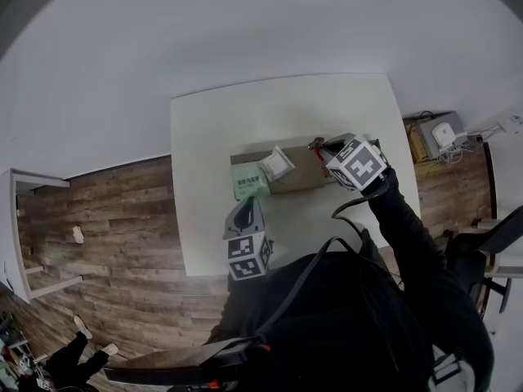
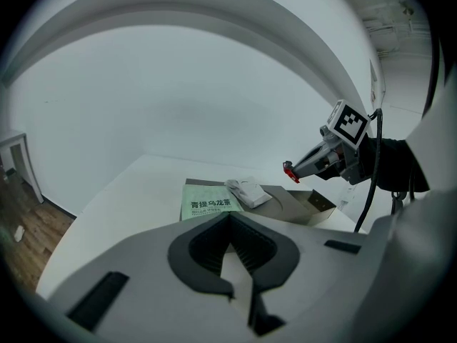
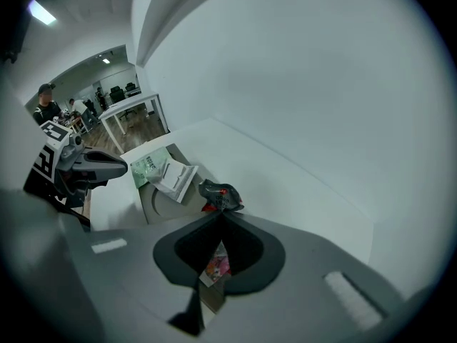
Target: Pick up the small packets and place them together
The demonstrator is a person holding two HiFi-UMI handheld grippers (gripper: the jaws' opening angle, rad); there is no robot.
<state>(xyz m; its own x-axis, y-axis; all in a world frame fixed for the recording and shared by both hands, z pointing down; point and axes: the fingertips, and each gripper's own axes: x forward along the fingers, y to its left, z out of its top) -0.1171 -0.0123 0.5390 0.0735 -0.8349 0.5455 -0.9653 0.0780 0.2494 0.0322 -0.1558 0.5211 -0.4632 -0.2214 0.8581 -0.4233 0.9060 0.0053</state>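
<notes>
A white table (image 1: pixel 212 137) fills the middle of the head view, with a shallow brown tray (image 1: pixel 304 176) at its centre. A green packet (image 1: pixel 249 180) lies at the tray's left end, and a white packet (image 1: pixel 276 163) lies against its upper right corner. The right gripper (image 1: pixel 320 146), above the tray's right part, is clamped on a dark grey and red packet (image 3: pixel 220 195). The left gripper (image 1: pixel 244 205), lower in the frame by the table's near edge, has its jaws together with nothing between them.
</notes>
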